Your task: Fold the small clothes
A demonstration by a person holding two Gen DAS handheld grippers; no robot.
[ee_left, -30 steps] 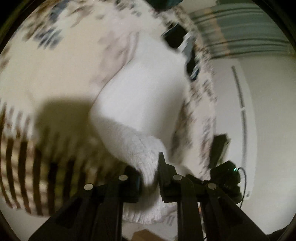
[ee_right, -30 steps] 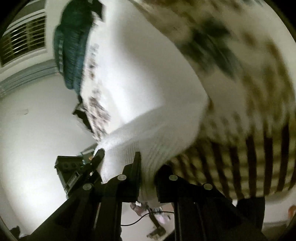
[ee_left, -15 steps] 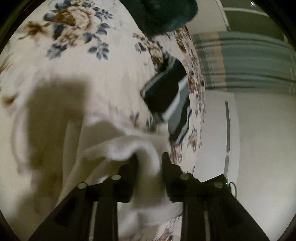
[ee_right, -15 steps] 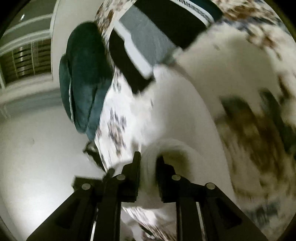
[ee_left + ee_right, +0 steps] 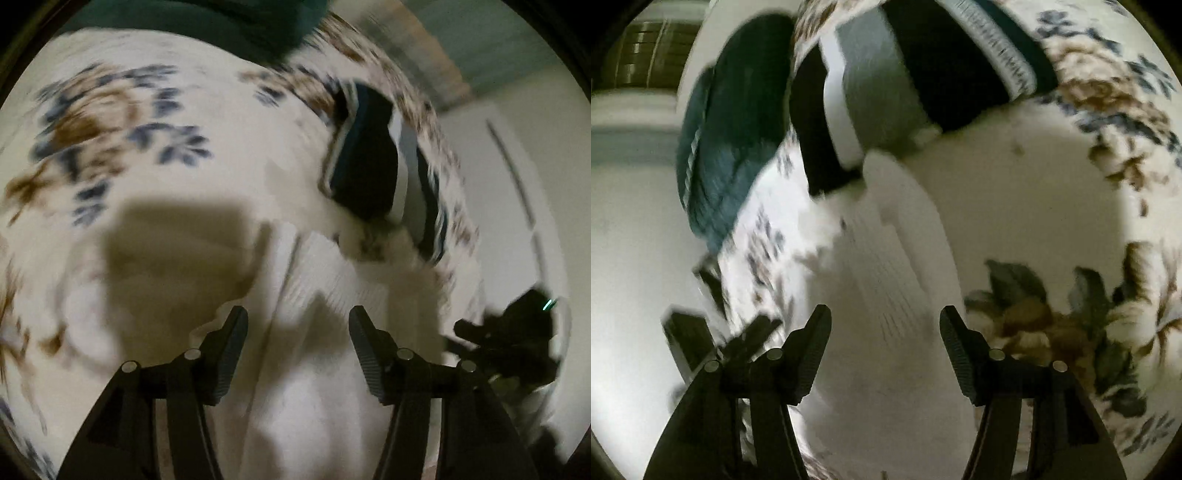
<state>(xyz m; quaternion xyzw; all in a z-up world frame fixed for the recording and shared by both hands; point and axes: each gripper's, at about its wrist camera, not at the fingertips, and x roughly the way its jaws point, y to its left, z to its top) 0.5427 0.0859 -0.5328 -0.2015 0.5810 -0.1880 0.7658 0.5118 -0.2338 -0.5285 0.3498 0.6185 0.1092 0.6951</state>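
A: Where does the white knit garment (image 5: pixel 332 280) lie?

B: It lies on the floral bedspread (image 5: pixel 207 96), filling the lower middle of the left wrist view. The left gripper (image 5: pixel 298 325) hovers over it with its jaws spread wide and nothing between them. The view is blurred, so whether the fingertips touch the cloth cannot be told.

A: And the other side?

B: In the right wrist view the white knit garment (image 5: pixel 886 280) runs from the centre down to the bottom edge, its ribbed part just above the fingers. The right gripper (image 5: pixel 885 325) is also wide apart and holds nothing.

A: What sits around it?

B: A folded dark garment with grey and white stripes (image 5: pixel 373 166) lies in the upper right of the left view, right at the far edge of the white one. In the right view that same striped garment (image 5: pixel 886 92) fills the upper middle, and the white cloth seems to reach its near edge. A dark teal pillow (image 5: pixel 724 147) stands in the upper left there, at the edge of the bedspread (image 5: pixel 1108 177).

A: Anything in the way?

B: A broad shadow (image 5: pixel 177 258) falls on the bedspread in the left middle of the left view. At the lower right of that view a black device (image 5: pixel 517 339) with a small green light shows beyond the bed edge, against the pale wall (image 5: pixel 532 147).
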